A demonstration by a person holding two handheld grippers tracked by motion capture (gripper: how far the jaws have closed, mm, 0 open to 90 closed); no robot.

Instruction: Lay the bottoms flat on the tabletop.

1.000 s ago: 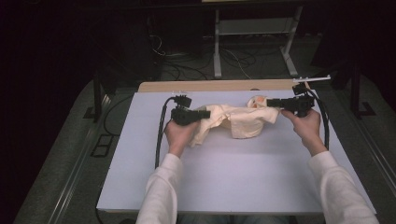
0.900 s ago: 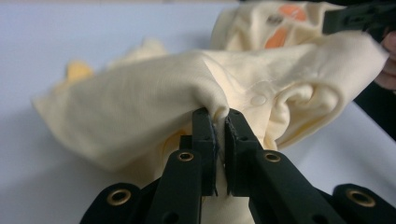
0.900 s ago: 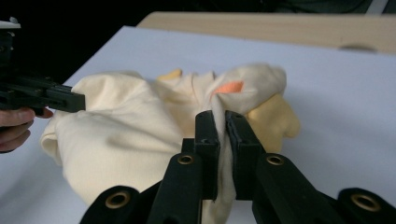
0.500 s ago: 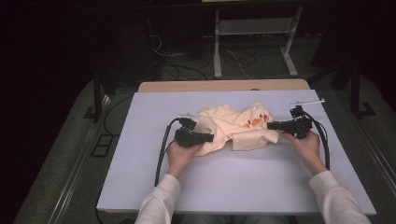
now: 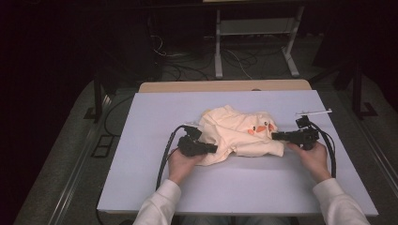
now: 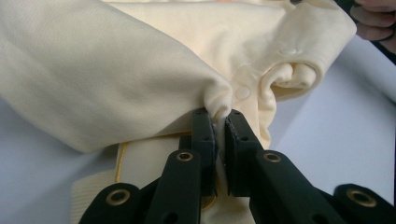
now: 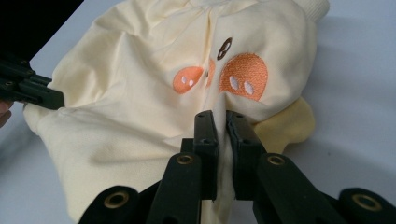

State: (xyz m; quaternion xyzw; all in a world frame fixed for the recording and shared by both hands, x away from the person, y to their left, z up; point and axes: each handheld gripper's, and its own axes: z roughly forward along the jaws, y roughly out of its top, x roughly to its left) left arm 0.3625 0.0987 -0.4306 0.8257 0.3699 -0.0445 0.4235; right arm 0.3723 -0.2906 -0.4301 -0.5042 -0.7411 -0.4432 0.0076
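High view: cream garment bunched mid-desk, left tongs at its left edge, right tongs at its right edge. Left gripper view: left tongs clamped narrow on a fabric fold near a snap. Right gripper view: right tongs pinching cloth just below orange embroidery.

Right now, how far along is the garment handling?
Done: both grips are made. The left gripper is shut on a fold of the cream garment beside a snap, and the right gripper is shut on fabric just below the orange embroidery. In hand: the garment lies bunched on the white table, pinched at both sides. Left: it is neither spread flat nor folded; a cuff is rolled up.
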